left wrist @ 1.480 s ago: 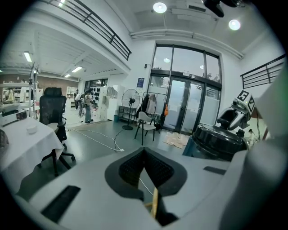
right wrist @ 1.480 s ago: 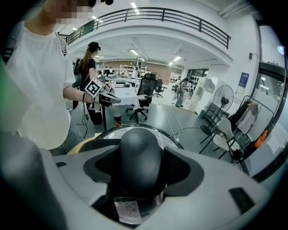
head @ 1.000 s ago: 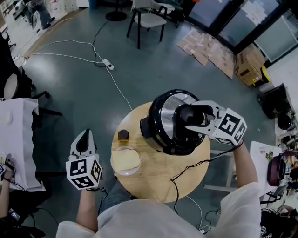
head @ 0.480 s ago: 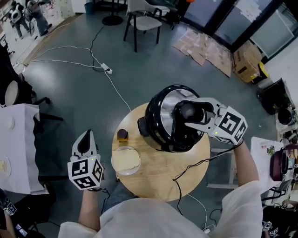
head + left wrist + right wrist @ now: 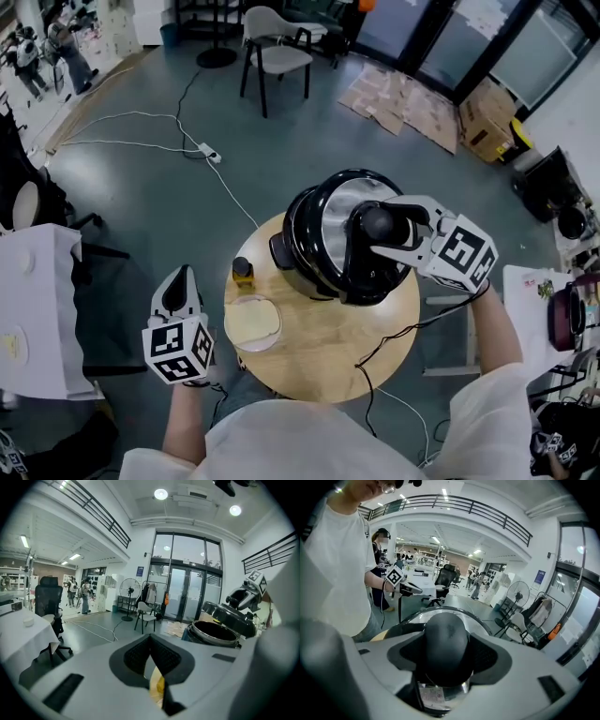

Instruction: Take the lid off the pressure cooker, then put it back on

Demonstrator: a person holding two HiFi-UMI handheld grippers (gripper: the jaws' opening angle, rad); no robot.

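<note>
The black pressure cooker point(image 5: 286, 251) stands on the round wooden table point(image 5: 319, 370). Its steel and black lid point(image 5: 336, 211) hangs tilted just above the pot, shifted right. My right gripper point(image 5: 378, 228) is shut on the lid's black knob point(image 5: 445, 639). The left gripper view shows the open pot point(image 5: 213, 634) with the lid point(image 5: 230, 617) raised over it. My left gripper point(image 5: 177, 283) hovers left of the table, off its edge, jaws shut with nothing in them point(image 5: 150, 638).
A shallow glass dish point(image 5: 252, 323) and a small dark-capped jar point(image 5: 243, 270) sit on the table's left side. A black cable point(image 5: 384, 339) trails off the front right. A white-covered table point(image 5: 37, 309) stands far left, a chair point(image 5: 272, 52) beyond.
My right gripper has raised the lid by its knob, and it now sits tilted and off-centre over the pot. The left gripper has drifted slightly upward.
</note>
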